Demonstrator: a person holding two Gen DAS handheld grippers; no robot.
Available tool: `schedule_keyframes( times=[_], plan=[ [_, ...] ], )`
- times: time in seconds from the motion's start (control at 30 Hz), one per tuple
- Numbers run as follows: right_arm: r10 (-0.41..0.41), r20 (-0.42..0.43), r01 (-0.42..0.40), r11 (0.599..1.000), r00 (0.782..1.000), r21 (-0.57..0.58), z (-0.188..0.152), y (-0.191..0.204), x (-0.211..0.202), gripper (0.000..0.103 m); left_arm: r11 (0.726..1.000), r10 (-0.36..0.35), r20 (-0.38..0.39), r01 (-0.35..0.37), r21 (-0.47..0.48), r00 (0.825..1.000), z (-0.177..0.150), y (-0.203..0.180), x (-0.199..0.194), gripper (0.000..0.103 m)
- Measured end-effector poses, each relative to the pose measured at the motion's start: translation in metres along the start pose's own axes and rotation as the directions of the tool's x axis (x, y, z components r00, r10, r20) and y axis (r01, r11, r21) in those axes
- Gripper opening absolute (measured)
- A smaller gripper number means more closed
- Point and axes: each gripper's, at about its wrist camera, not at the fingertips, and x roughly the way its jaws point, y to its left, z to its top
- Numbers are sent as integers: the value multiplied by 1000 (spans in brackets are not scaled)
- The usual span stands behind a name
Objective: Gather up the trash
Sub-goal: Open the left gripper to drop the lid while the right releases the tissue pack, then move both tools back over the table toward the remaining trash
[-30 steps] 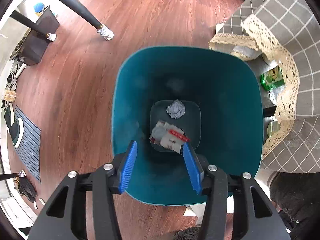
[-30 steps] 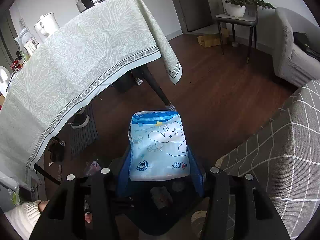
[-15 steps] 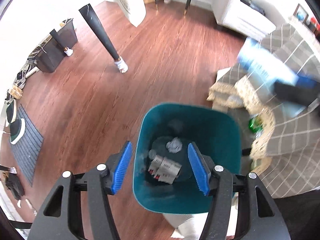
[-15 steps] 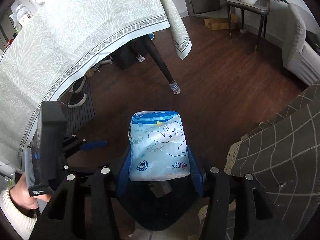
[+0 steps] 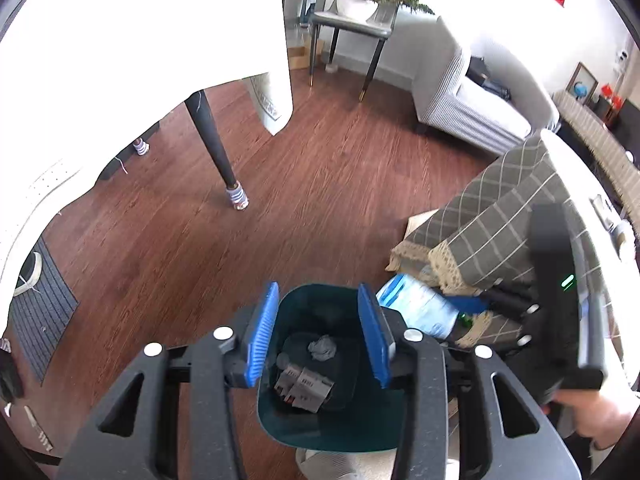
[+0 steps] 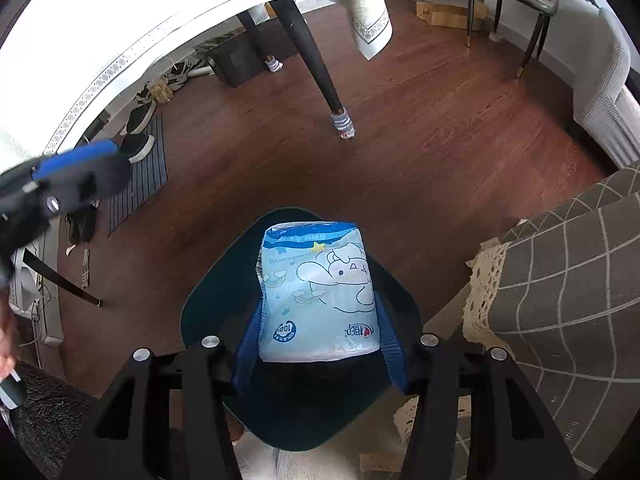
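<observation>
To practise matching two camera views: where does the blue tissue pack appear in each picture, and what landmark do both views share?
Left wrist view: the tissue pack sits right of centre, low, just right of the bin, held by the right claw.
Right wrist view: the pack fills the centre, gripped over the bin.
Shared landmark: the black table leg with a striped sock.

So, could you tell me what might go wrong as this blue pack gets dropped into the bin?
The pack is wide compared with the bin mouth, so it may catch on the rim or tip out when the right gripper lets go. The left gripper, empty and with jaws closing, hangs close above the same bin, so the two grippers could bump.
</observation>
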Motion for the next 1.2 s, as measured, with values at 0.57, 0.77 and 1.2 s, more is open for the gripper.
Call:
schedule_keyframes(
  times=[0.57,0.77,1.2],
  plan=[
    [-55,-115,41,991,992,-128,-24,21,32,72,993,-116,150,119,-16,982,31,-25,-46,42],
    [-26,-57,18,991,998,-133,-27,18,8,72,989,-141,188,148,-23,972,39,-32,-62,42],
    [25,195,9,986,981,-169,-32,13,-99,64,982,-188,257,187,26,948,52,-80,-82,43]
  ],
)
